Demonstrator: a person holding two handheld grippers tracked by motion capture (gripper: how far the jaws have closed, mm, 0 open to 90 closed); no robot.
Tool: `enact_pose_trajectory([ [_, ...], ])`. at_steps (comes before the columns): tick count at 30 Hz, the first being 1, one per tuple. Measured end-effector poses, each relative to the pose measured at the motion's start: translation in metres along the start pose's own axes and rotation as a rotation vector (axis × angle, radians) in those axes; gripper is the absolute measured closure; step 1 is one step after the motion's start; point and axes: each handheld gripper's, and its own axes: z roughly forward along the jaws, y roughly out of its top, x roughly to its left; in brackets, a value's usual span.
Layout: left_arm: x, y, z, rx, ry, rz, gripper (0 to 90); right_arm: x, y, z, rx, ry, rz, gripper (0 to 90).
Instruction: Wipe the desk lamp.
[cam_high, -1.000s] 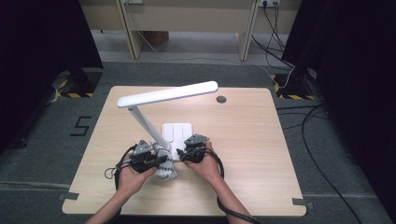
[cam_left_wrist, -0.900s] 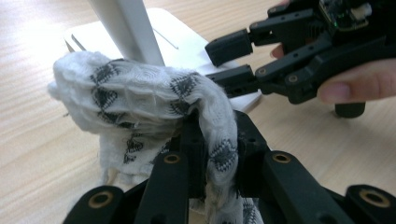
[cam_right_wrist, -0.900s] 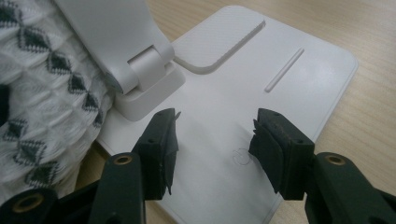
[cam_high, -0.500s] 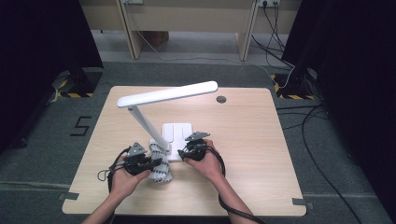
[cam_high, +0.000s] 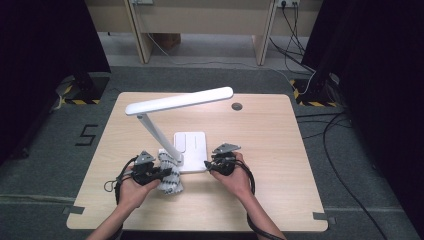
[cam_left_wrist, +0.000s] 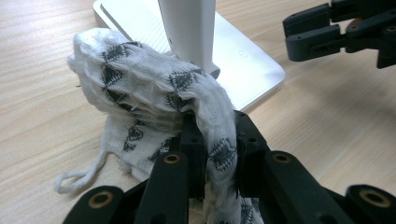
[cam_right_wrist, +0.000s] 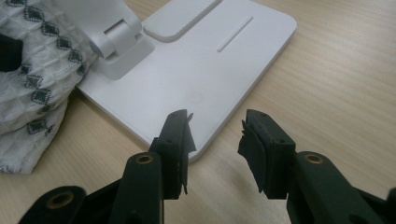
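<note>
Even light from above falls on the pale desk (cam_high: 280, 150), while the floor's edges sink into near black. Shadows under the lamp (cam_high: 177, 102) are faint and soft. The high view is slightly grainy; both gripper views are sharp nearby, softening farther off.

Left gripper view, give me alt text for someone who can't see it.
The left gripper clamps a white cloth with black diamond patterns, bunched against the white lamp base on a wooden table. The right gripper hovers at upper right.
</note>
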Motion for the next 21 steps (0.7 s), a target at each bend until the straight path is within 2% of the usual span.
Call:
enact_pose_trajectory([
  [5,-0.001,-0.002,0.005,0.025,0.001,0.000,77.1,-0.002,-0.007,-0.006,-0.006,-0.003,0.007,60.2],
  [9,-0.002,-0.003,0.008,0.027,0.006,0.000,77.1,-0.005,-0.011,-0.011,-0.022,-0.008,0.031,60.5],
  [11,-0.002,-0.003,0.009,0.031,0.004,0.000,77.2,-0.005,-0.012,-0.011,-0.026,-0.011,0.027,61.8],
  [21,-0.006,-0.003,0.011,0.038,0.012,0.008,77.4,0.007,-0.007,0.007,-0.008,0.003,0.003,72.1],
])
